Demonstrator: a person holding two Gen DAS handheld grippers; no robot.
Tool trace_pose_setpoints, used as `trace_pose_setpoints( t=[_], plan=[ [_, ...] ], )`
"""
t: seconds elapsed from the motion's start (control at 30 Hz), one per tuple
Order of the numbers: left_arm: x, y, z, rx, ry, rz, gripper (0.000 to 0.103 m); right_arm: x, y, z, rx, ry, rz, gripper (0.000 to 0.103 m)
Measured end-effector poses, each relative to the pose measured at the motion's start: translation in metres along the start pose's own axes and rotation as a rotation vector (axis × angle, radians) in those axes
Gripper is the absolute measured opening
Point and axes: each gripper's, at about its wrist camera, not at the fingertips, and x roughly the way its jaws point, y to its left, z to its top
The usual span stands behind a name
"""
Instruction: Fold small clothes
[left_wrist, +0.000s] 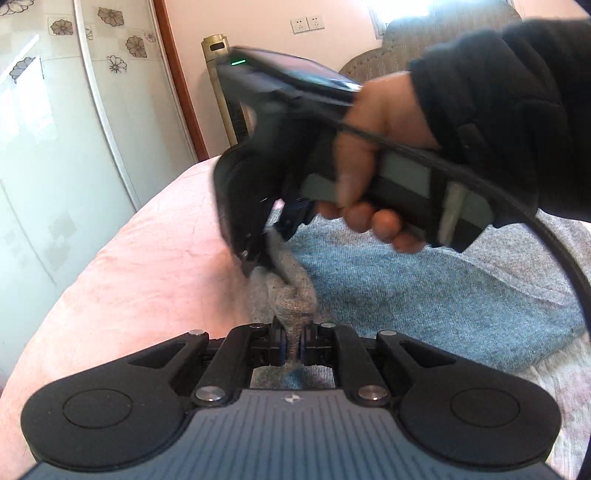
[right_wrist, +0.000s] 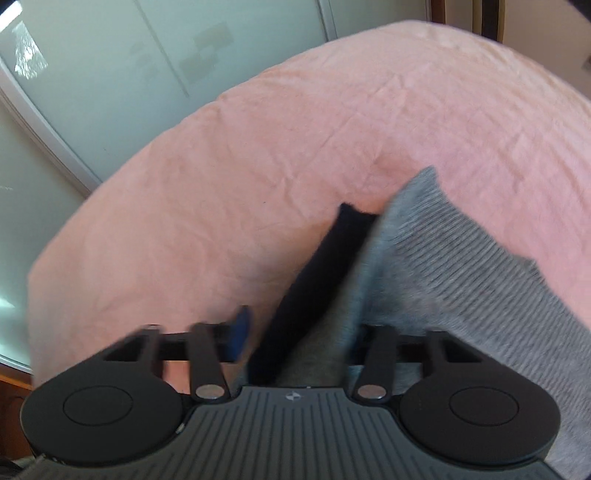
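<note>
Sweater (left_wrist: 424, 291), grey knit, lies on the pink bed (left_wrist: 147, 266). Left gripper (left_wrist: 291, 345) pinches a bunched fold at its near edge. Right gripper (left_wrist: 264, 258) clamps the same fold just beyond

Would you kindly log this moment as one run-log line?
left gripper: shut on grey sweater | right gripper: at same bunched fabric, jaws blurred | surface: pink bedsheet

Knit cloth on soft bedding.
Grey garment (left_wrist: 295, 306): coarse ribbed knit; pink bed cover (right_wrist: 295, 147): matt, creased cloth; left claw (left_wrist: 291, 341): matt black plastic.
</note>
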Motion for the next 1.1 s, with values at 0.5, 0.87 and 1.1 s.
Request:
trace_pose_setpoints(
  t=[0.5,0.87,1.1],
  plan=[
    [-0.03,-0.182,0.047,0.243,-0.122,-0.519,0.006,-0.202,-0.18,-0.163,0.359,-0.355,0.006,0.012],
    [-0.006,-0.212,0.031,0.312,0.01,-0.576,0.006,-0.19,-0.242,-0.235,0.66,-0.493,0.069,0.085],
    [0.004,-0.22,0.032,0.346,-0.01,-0.561,0.006,-0.163,-0.267,-0.202,0.708,-0.411,0.131,0.017]
  ],
)
